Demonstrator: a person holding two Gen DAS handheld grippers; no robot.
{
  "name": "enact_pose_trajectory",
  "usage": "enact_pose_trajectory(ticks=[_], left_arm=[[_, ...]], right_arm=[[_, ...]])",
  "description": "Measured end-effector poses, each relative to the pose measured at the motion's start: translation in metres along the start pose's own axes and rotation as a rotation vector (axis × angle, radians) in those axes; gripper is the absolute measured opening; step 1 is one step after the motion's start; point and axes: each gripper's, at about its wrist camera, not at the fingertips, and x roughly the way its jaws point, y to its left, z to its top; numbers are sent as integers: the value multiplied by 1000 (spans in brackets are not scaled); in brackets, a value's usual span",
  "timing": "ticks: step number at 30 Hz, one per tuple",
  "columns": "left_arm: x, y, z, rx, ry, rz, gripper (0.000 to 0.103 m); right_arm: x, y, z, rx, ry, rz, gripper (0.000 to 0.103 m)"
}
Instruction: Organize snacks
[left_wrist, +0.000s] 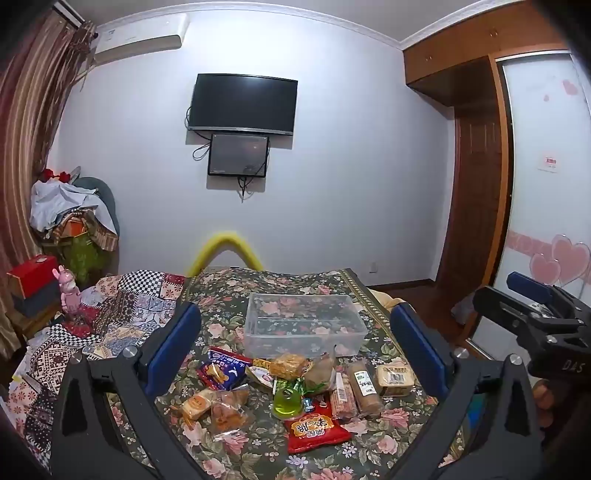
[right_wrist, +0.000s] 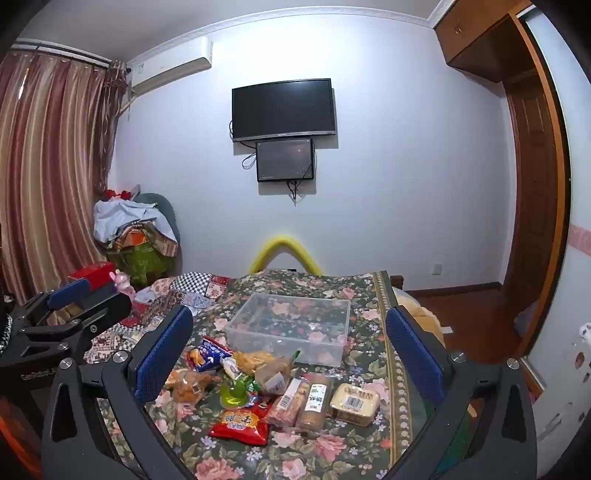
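Note:
A clear plastic bin (left_wrist: 304, 325) (right_wrist: 291, 326) stands empty on the floral cloth. In front of it lies a heap of several snacks: a red bag (left_wrist: 317, 430) (right_wrist: 240, 422), a blue packet (left_wrist: 223, 369) (right_wrist: 210, 352), a green jelly cup (left_wrist: 286, 402) (right_wrist: 232, 393), wrapped biscuit rolls (left_wrist: 364, 387) (right_wrist: 314, 400) and a tan pack (left_wrist: 394, 379) (right_wrist: 354, 404). My left gripper (left_wrist: 295, 350) hovers open before the heap, nothing between its blue pads. My right gripper (right_wrist: 288, 350) is open too and holds nothing. Each gripper shows at the edge of the other's view.
The floral cloth (left_wrist: 258, 288) (right_wrist: 369, 295) covers a raised surface with a patchwork quilt (left_wrist: 122, 306) to its left. A pink toy rabbit (left_wrist: 70, 295) and red box (left_wrist: 31, 275) sit at left. A wardrobe (left_wrist: 476, 184) stands right; wood floor lies beyond the cloth's right edge.

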Motion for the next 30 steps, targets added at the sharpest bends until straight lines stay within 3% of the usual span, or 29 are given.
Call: enact_pose_trajectory(ticks=[12, 14, 30], left_arm=[[-7, 7, 2, 18, -3, -43, 103], [-4, 0, 1, 14, -4, -14, 103], [-4, -5, 0, 28, -7, -11, 103]], right_arm=[[-6, 2, 6, 8, -20, 7, 103], [-4, 4, 8, 8, -19, 6, 103], [-9, 2, 2, 6, -34, 11, 103]])
